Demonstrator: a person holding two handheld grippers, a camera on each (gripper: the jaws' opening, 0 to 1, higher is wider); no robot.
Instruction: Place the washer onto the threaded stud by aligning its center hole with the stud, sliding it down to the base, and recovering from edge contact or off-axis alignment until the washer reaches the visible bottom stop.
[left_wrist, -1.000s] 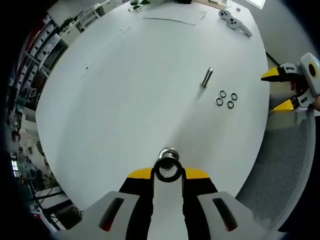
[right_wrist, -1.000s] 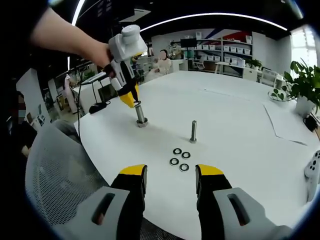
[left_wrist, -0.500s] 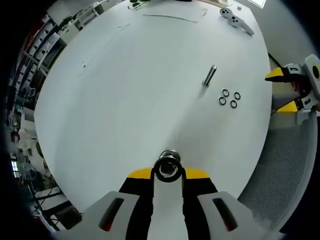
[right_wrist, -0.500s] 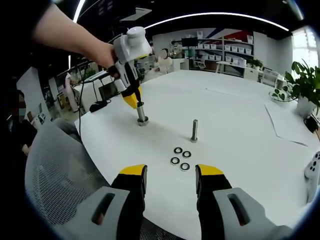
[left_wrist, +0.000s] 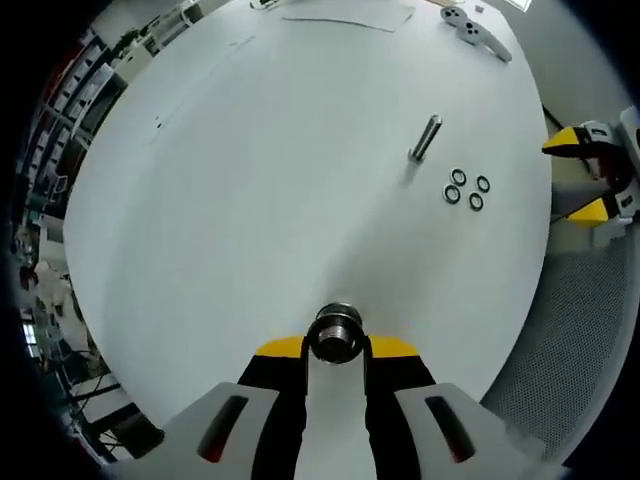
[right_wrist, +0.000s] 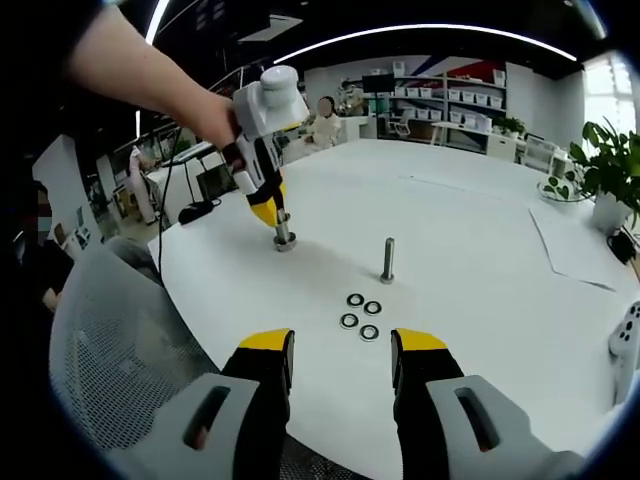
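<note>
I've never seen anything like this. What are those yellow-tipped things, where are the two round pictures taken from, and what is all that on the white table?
A person holds a two-jaw hand tool in each hand; each carries a fisheye camera looking along its own jaws. In the left gripper view, the left gripper holds a washer over a threaded stud on the white table. The right gripper view looks across the table: the right gripper hangs open and holds nothing. In front of it lie four spare washers and a second stud stands upright.
</note>
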